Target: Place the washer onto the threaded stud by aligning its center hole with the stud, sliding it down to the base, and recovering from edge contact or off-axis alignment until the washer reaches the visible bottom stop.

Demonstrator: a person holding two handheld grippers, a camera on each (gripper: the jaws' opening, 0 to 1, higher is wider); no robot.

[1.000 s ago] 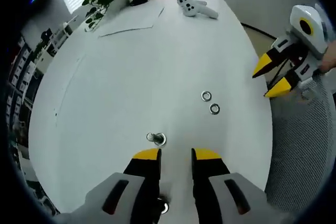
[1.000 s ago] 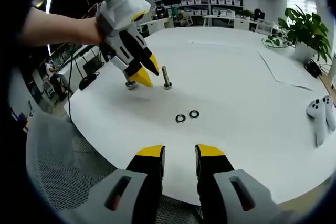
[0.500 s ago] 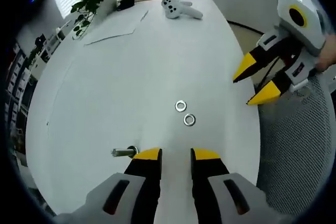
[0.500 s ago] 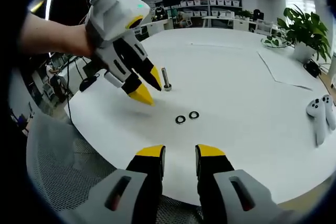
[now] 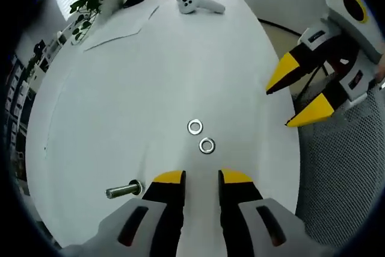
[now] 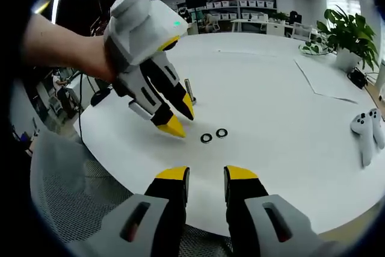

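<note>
Two metal washers lie side by side on the white table, just ahead of my left gripper, which is open and empty. The threaded stud stands to the left of its jaws. In the right gripper view the left gripper hangs tip-down just left of the washers, partly hiding the stud behind it. My right gripper is open and empty at the table's near edge, short of the washers. It also comes into the left gripper view, where the right gripper hovers by the table edge.
A white game controller, a sheet of paper and a potted plant sit on the far side of the table. A mesh chair stands beside the table edge under the right gripper.
The left gripper has moved away from the stud and over to the two washers, its tips now close beside them. The right gripper has stayed where it was.
</note>
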